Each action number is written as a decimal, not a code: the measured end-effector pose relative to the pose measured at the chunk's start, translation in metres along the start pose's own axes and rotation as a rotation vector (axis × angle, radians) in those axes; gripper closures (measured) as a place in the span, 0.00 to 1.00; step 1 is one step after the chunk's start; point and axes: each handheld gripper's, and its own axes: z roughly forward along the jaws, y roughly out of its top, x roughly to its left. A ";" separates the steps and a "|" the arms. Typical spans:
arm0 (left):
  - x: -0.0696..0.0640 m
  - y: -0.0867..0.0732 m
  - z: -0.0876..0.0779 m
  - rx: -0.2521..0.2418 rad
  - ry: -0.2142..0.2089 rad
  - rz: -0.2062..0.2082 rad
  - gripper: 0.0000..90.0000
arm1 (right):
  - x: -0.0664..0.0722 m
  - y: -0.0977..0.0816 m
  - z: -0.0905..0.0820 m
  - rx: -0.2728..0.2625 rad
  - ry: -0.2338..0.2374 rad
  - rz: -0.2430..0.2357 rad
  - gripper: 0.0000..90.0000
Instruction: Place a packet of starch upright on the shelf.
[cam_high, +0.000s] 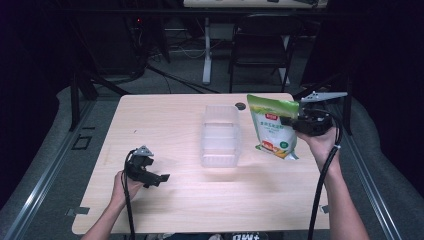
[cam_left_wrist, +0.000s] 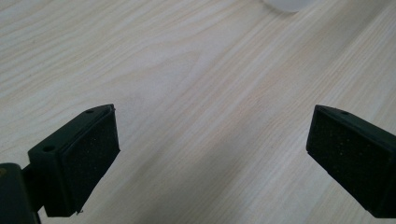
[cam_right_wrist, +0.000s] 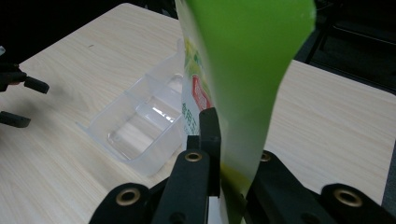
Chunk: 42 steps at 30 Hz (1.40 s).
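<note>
Pale wooden table (cam_high: 175, 205), dark folding chair (cam_high: 260, 45) and white desk leg (cam_high: 206, 55) beyond.

Green-and-white pouch (cam_high: 272, 126) with red label; clear plastic bin (cam_high: 220, 136); pale wood-grain table (cam_high: 165, 120); black tools.

A pale wooden table (cam_high: 165, 120) stands on grey carpeted floor (cam_high: 40, 165) in a dim room (the edges fall into near darkness), with a dark folding chair (cam_high: 260, 47) and a white desk leg (cam_high: 206, 50) behind it.
</note>
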 end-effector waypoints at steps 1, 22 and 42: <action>0.000 0.000 0.000 -0.001 -0.001 -0.001 0.03 | 0.000 0.003 0.000 0.000 -0.002 -0.004 1.00; -0.001 0.000 0.000 -0.014 0.004 -0.001 0.03 | 0.004 0.029 -0.002 -0.040 -0.014 -0.020 1.00; 0.000 0.000 -0.001 -0.016 0.001 -0.002 0.03 | 0.021 0.064 0.011 -0.052 0.012 -0.061 1.00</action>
